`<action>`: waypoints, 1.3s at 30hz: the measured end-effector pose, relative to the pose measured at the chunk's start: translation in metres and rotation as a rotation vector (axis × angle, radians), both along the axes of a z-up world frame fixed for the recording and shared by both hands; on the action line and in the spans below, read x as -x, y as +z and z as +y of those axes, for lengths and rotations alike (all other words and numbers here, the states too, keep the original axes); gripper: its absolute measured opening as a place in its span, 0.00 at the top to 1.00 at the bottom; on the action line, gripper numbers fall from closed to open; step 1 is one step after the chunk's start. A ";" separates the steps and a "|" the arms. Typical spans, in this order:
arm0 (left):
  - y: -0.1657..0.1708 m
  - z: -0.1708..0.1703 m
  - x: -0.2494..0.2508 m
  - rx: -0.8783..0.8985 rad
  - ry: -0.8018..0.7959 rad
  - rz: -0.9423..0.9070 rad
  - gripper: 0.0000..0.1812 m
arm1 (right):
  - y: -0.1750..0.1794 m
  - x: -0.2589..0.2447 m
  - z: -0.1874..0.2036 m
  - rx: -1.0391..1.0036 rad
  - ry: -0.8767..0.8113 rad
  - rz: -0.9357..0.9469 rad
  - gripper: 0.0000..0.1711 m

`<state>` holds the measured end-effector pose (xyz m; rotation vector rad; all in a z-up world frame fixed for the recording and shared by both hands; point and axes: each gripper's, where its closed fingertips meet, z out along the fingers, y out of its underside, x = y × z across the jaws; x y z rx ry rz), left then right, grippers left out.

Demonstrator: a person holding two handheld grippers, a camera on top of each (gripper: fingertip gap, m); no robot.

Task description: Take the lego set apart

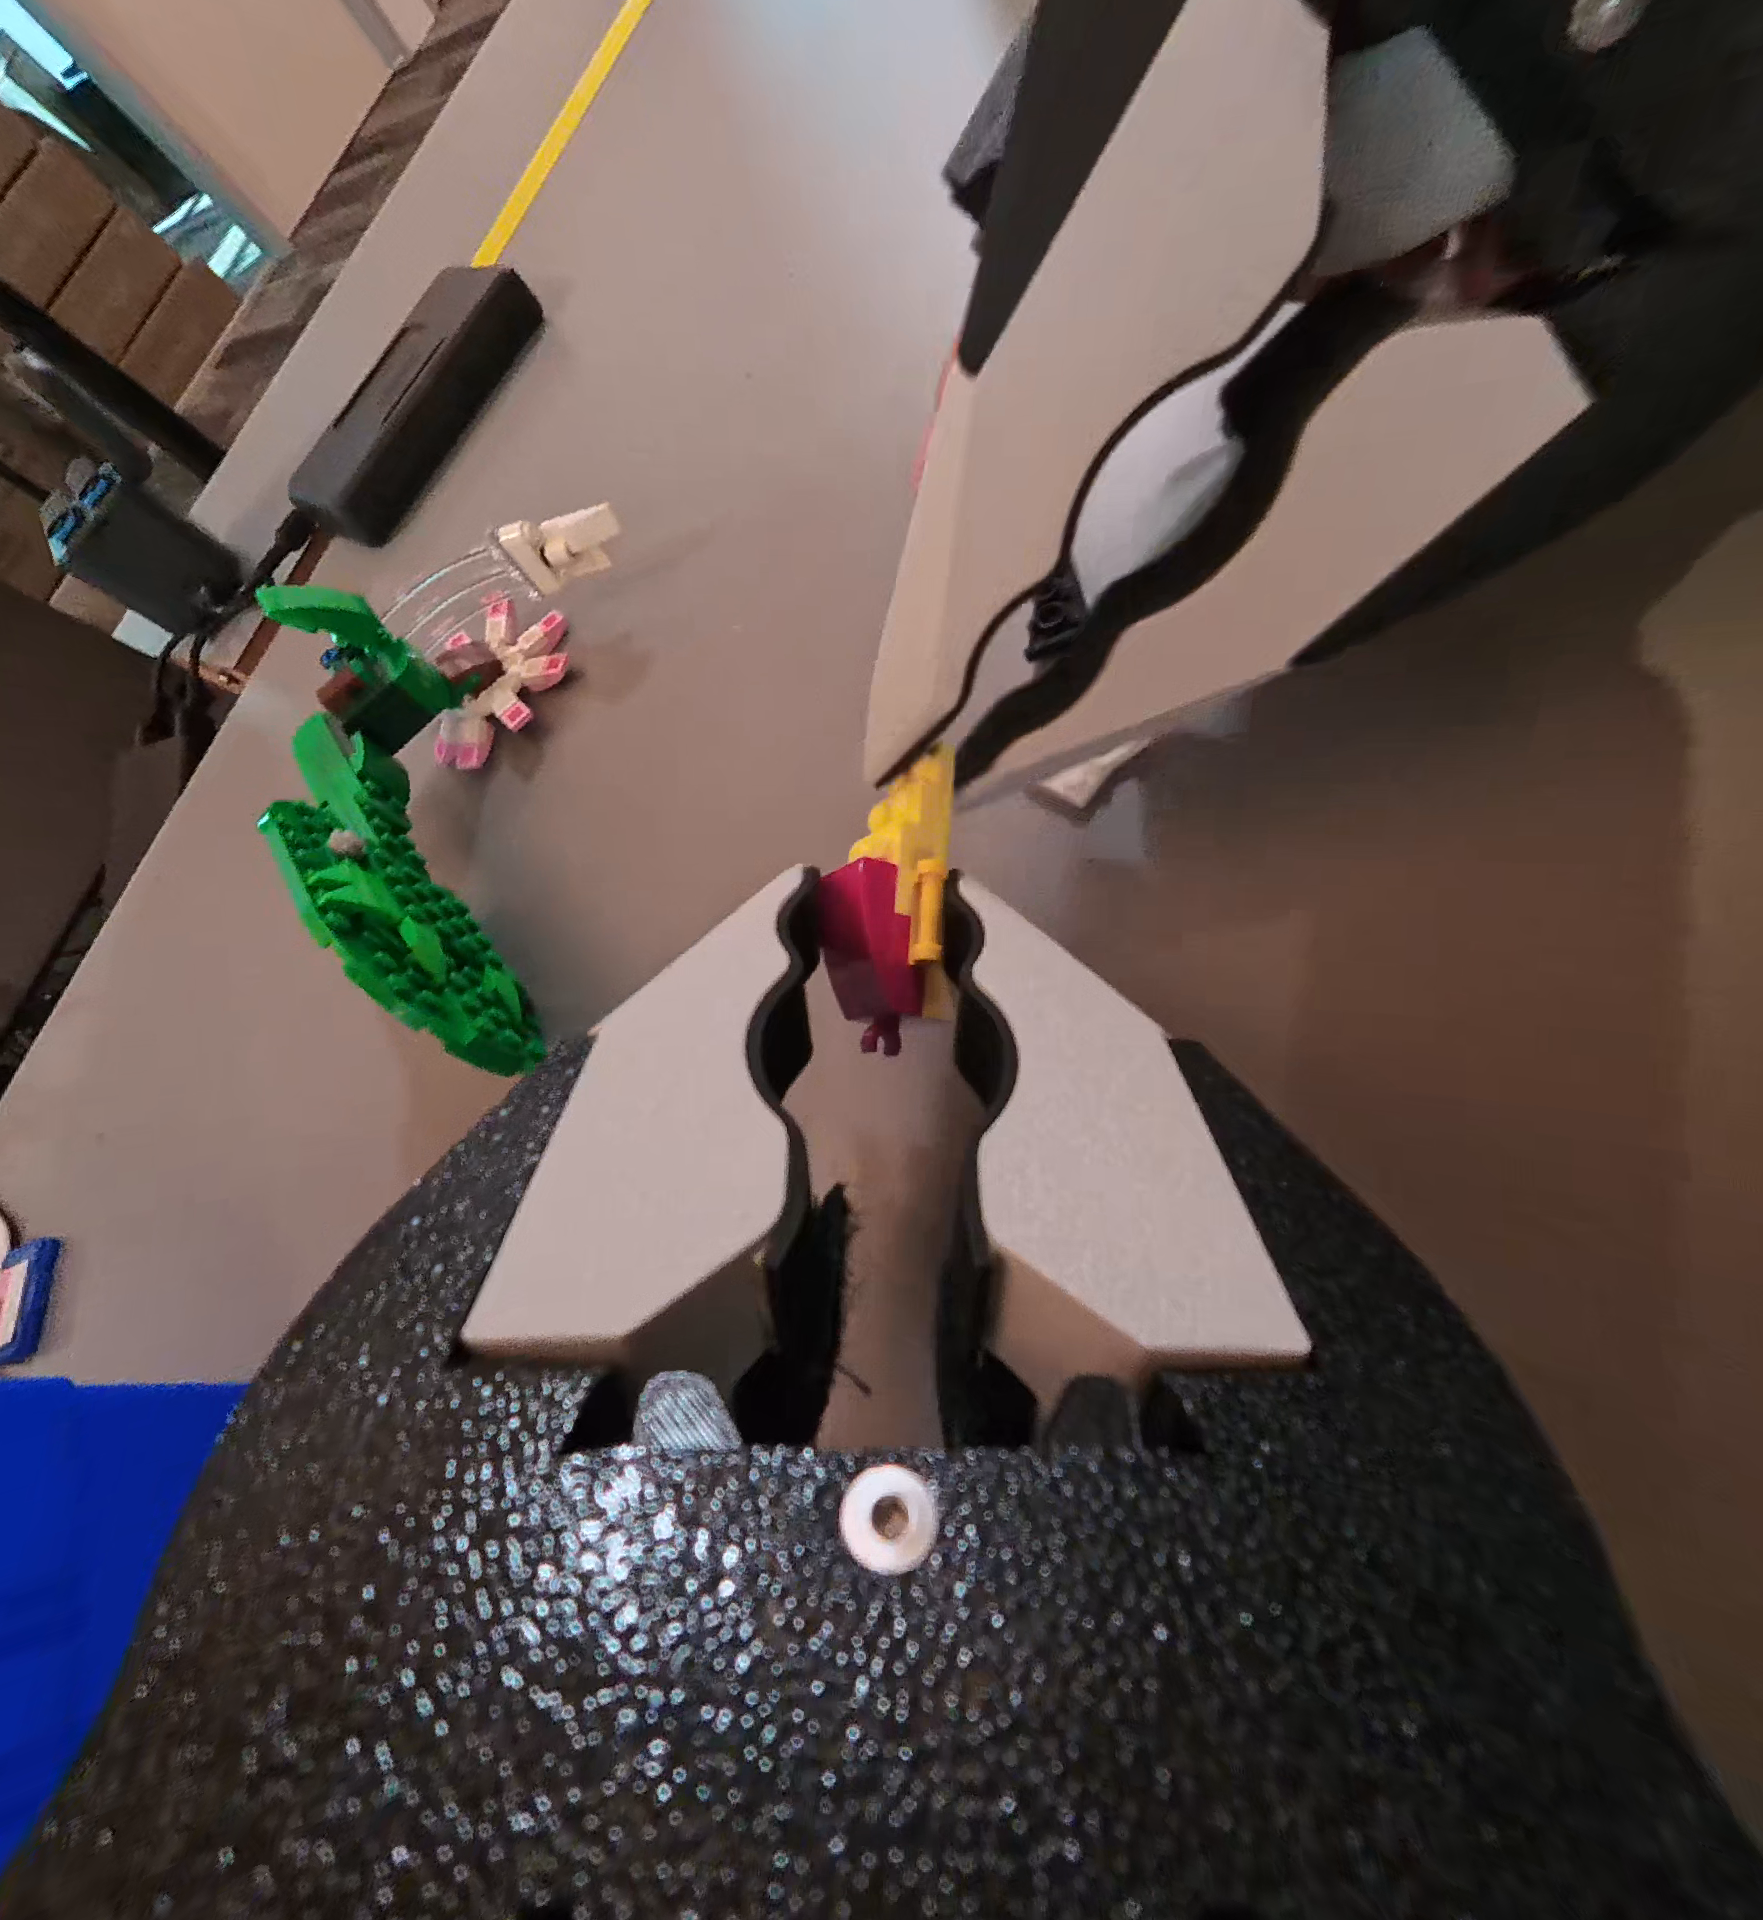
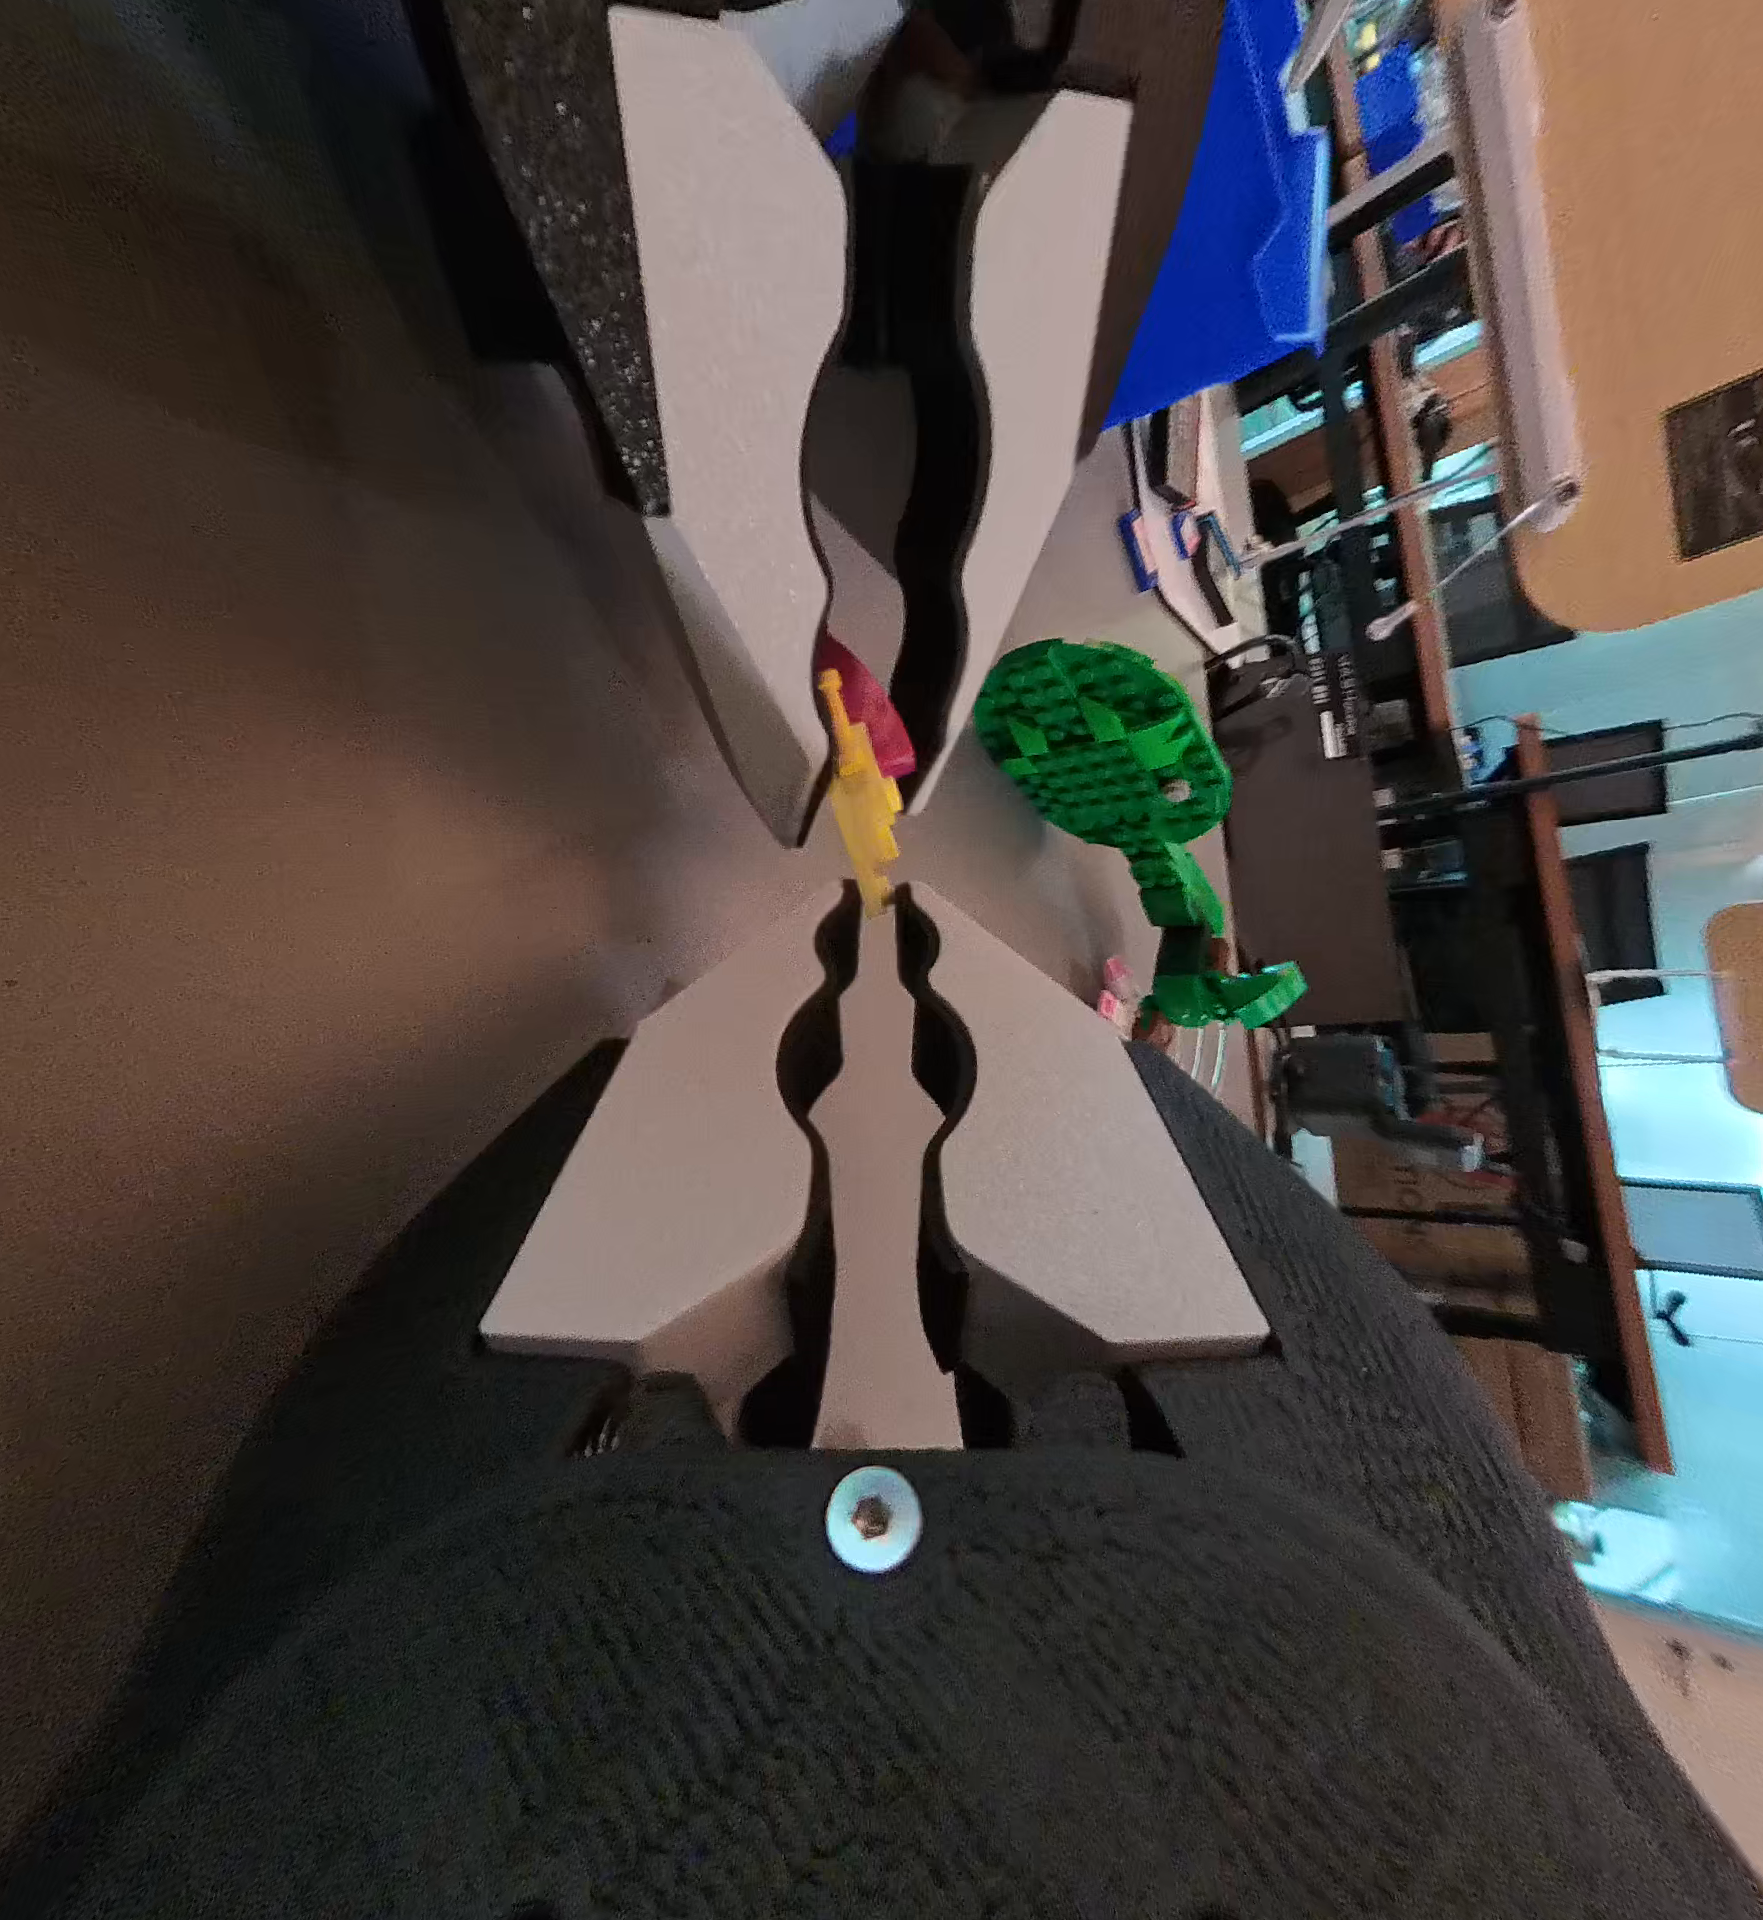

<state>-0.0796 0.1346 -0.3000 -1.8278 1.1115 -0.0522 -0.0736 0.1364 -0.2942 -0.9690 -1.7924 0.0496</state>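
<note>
the left gripper (image 1: 882,935) is clamped on the magenta piece (image 1: 861,940); the right gripper (image 2: 872,894) pinches the yellow piece (image 2: 864,805) joined to it, above the table (image 1: 752,364). pull straight apart, wrists steady, no twisting. beyond lies the green leaf base (image 1: 394,925).

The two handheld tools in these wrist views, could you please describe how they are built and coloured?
Both match: the left tool and right tool each have two pale grey wedge-shaped fingers with wavy black inner pads, on a rough black speckled body with one central screw and washer. No cables or sleeves show.
</note>
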 end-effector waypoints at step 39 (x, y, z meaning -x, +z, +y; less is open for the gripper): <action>0.089 -0.020 -0.012 0.237 -0.208 -1.078 0.88 | 0.072 -0.025 0.002 -0.643 -0.009 0.293 0.99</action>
